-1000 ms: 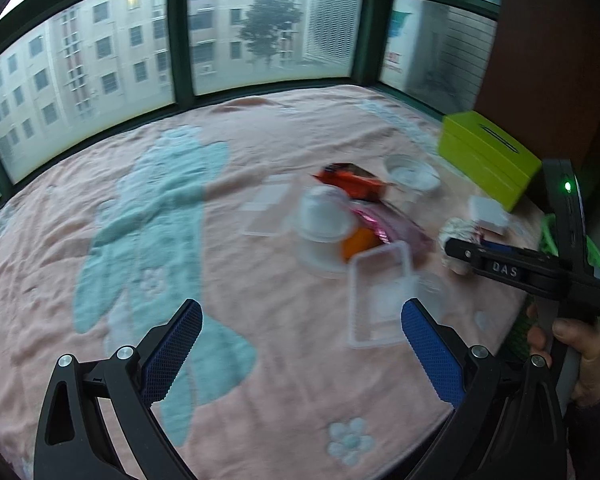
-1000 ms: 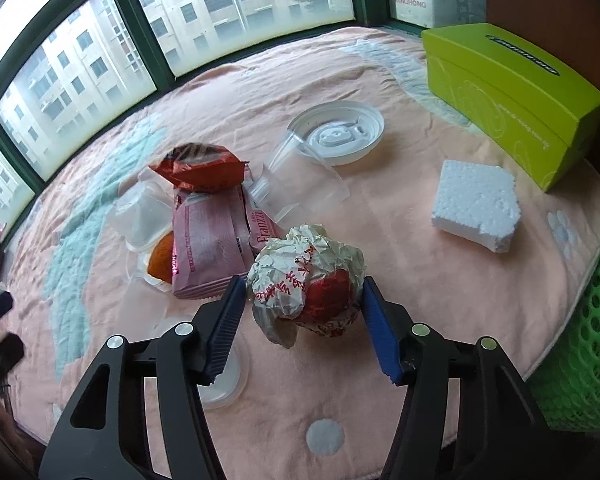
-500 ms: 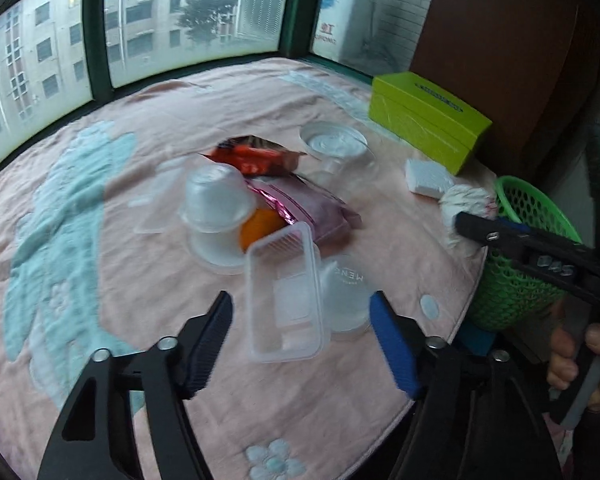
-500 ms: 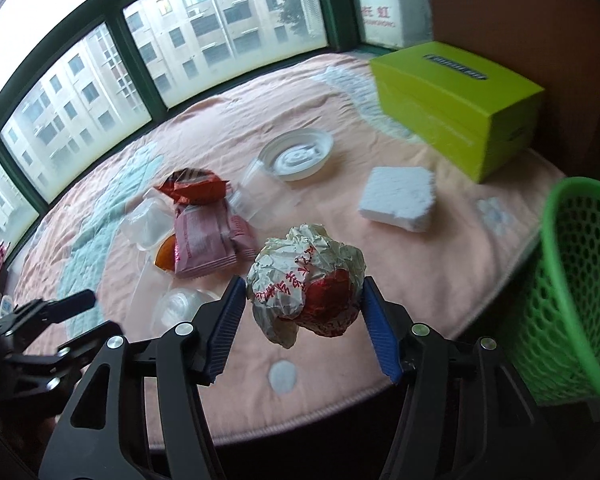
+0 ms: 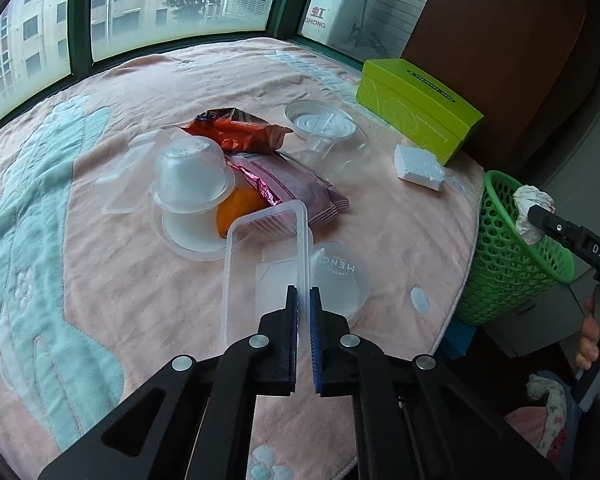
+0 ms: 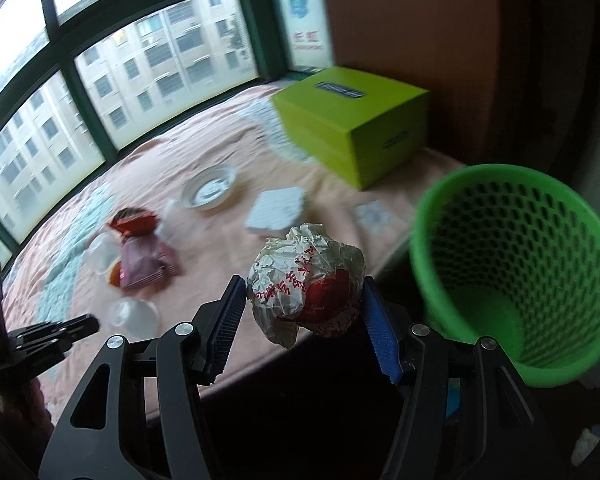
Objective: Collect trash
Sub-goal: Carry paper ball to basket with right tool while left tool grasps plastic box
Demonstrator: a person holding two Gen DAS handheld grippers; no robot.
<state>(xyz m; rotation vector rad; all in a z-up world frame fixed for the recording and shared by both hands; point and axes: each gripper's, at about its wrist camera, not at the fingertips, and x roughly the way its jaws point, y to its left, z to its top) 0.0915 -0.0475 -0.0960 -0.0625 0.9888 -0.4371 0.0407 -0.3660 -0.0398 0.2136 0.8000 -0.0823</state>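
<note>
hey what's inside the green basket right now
Nothing visible: the green basket shows bare mesh wall and floor. Its near inner side is hidden by its rim. The crumpled wrapper ball sits in the right gripper, outside the basket.

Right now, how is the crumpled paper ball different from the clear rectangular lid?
The crumpled paper ball is opaque, white with red print; the clear rectangular lid is see-through plastic. The ball is rounded and wadded; the lid is flat and rigid-looking. The ball hangs off the table beside the green basket; the lid is over the table. Both are clamped in a tool: ball right, lid left.
</note>
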